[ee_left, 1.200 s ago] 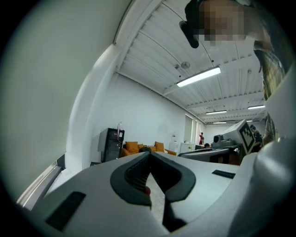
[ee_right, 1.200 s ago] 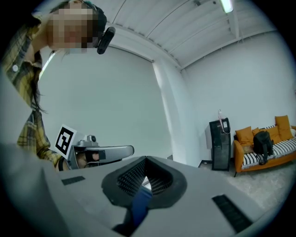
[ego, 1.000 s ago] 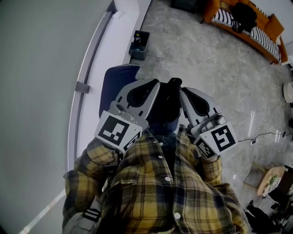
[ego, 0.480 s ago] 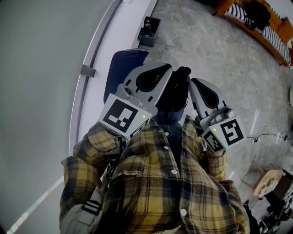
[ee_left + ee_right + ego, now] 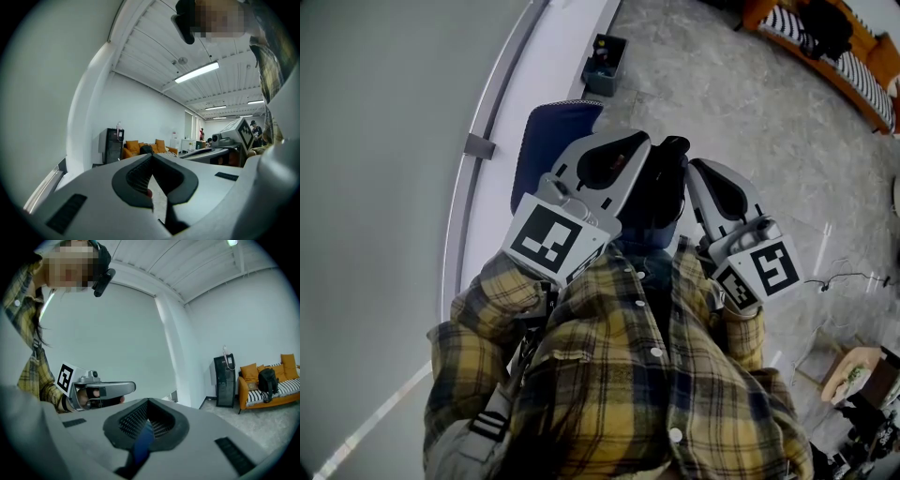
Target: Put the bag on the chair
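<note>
**Bag held between both grippers, above the chair**

Your left gripper [image 5: 151,161] is clenched. Its ribbed pads meet at the tips, and a dark strip of the bag runs down out of the pinch.

Your right gripper [image 5: 147,405] is clenched too, with a narrow blue-dark strip of fabric caught between its pads.

Head view: both grippers sit side by side, close in front of your yellow plaid shirt [image 5: 628,375], noses pointing away from you. The dark soft bag [image 5: 661,202] bulks between them, touching both housings, and its top pokes out just past the jaw tips.

The blue padded chair [image 5: 548,141] stands on the far left side of the grippers, close against the pale wall [image 5: 375,141]. Your left gripper covers its near part. The bag is lifted and not resting on the seat; it hangs at the chair's right edge.

On the grey stone floor [image 5: 741,103]: a small grey bin [image 5: 605,64] beyond the chair, and an orange sofa [image 5: 825,56] far right.
</note>
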The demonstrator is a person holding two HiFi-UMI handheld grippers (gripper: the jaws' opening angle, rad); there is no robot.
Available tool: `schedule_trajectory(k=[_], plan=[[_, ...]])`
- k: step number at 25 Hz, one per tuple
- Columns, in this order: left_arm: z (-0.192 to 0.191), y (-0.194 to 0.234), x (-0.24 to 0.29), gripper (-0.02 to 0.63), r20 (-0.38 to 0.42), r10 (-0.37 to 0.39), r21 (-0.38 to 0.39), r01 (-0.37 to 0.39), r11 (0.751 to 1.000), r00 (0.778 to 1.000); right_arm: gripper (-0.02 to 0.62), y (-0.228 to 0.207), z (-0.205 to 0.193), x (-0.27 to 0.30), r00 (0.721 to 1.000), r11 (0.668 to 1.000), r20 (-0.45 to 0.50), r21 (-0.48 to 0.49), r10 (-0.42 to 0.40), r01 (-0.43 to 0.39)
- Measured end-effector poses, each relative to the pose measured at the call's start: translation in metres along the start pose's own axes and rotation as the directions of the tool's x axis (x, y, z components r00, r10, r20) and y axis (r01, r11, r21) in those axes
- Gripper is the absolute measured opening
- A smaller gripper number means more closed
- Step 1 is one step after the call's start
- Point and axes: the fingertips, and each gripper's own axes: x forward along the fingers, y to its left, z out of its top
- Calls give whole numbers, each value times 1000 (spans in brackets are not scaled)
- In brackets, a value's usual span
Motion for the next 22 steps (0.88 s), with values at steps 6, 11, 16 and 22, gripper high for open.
schedule_trajectory(k=[6, 11, 16, 22], plan=[[-1, 0, 0, 20, 4, 4, -1, -4, 1000, 1000, 15, 1, -4, 1, 1000, 1000, -11, -11, 1, -1], [-2, 3, 0, 20, -6, 7, 2, -7, 1000, 1000, 15, 2, -5, 1, 1000, 1000, -12, -5, 8, -8], [-3, 2, 1, 20, -12, 7, 2, -7, 1000, 1000, 15, 0, -7, 0, 1000, 1000, -14, 4, 8, -8], [-8, 2, 2, 20, -17, 12, -4, -12, 1000, 1000, 15, -1, -11, -1, 1000, 1000, -18, 7, 10, -10]])
